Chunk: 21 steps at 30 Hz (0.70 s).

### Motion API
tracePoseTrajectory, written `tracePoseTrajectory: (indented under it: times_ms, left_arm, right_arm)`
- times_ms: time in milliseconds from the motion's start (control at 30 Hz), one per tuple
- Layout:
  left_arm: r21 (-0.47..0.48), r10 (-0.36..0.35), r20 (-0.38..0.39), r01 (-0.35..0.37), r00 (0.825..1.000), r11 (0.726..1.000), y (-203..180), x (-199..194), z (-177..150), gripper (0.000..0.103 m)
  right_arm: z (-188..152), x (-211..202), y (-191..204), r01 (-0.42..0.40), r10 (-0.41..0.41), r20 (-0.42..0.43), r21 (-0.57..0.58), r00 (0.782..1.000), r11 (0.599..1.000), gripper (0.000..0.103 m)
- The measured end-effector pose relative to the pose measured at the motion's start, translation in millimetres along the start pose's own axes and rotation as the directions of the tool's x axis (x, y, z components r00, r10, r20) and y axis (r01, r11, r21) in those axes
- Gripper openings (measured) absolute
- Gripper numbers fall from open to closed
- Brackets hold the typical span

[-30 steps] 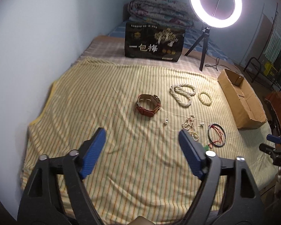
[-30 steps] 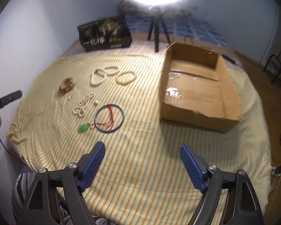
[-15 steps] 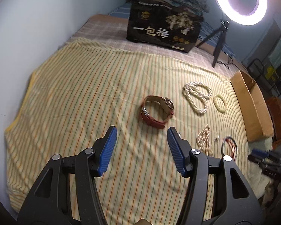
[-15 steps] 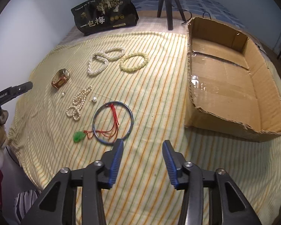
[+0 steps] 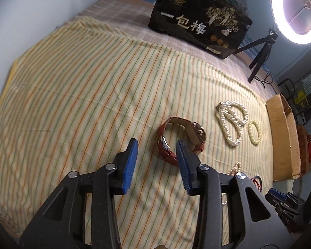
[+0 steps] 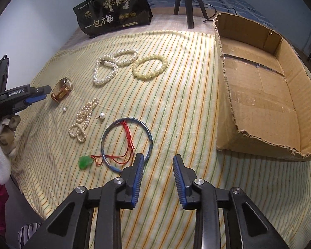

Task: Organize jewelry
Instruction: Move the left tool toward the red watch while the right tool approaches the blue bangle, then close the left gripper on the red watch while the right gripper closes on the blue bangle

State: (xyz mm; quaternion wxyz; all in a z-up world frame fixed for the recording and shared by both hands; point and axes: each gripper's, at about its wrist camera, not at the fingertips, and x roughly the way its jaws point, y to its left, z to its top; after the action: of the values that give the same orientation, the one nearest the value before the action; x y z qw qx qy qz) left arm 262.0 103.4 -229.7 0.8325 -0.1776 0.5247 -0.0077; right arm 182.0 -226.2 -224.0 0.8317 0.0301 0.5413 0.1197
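Left gripper (image 5: 156, 145): jaws parted, holding nothing. It sits low over the striped cloth (image 5: 83, 87), just short of the red-strap wristwatch (image 5: 181, 139). The right blue pad (image 5: 183, 166) overlaps the near part of the strap and hides it; whether pad and strap touch cannot be determined. The watch lies on its side with the strap looped.

Right gripper (image 6: 158, 159): jaws parted, holding nothing. Its left pad (image 6: 137, 176) covers the near right edge of the blue bangle (image 6: 126, 143), so contact there cannot be confirmed.

Jewelry on the cloth, right wrist view:
- A red cord (image 6: 127, 143) runs across the bangle to a green pendant (image 6: 85, 162) just outside its left rim.
- A small pearl strand (image 6: 84, 120) lies left of the bangle, with a loose pearl piece (image 6: 101, 115) and another (image 6: 64, 109) near it; their type is too small to make out.
- A white pearl necklace (image 6: 112, 64) lies farther back, coiled, just beside a pale yellow bead bracelet (image 6: 150, 67).

The open cardboard box (image 6: 259, 95) stands to the right of the jewelry, with its near rim torn. Behind the cloth are a black printed bag (image 6: 114, 12) and tripod legs (image 6: 186, 2); the lit ring light (image 5: 296, 10) is cut off at the frame edge in the left wrist view.
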Motion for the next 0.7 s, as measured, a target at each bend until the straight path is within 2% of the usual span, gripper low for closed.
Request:
tracePoseTrajectory:
  times_ms: [267,433,600,700]
  left_arm:
    - [0.0,0.001,-0.009,-0.001,1.0,1.0,0,13,3,0.03]
    - [0.01,0.002,-0.013,-0.001,1.0,1.0,-3,18,3,0.029]
    - [0.026,0.005,-0.018,-0.005,1.0,1.0,-7,24,3,0.023]
    - [0.036,0.014,-0.014,-0.013,1.0,0.999,-10,27,1,0.019]
  right_arm:
    - [10,14,5,-0.002,0.002,-0.01,0.012,1.0,1.0,0.021]
    - [15,22,13,0.035,-0.036,-0.023,-0.013,0.999,0.999,0.019]
    - [18,29,22,0.075,-0.077,-0.029,-0.057,0.997,0.996,0.018]
    - [19,33,27,0.088,-0.091,-0.029,-0.082,0.995,0.993,0.013]
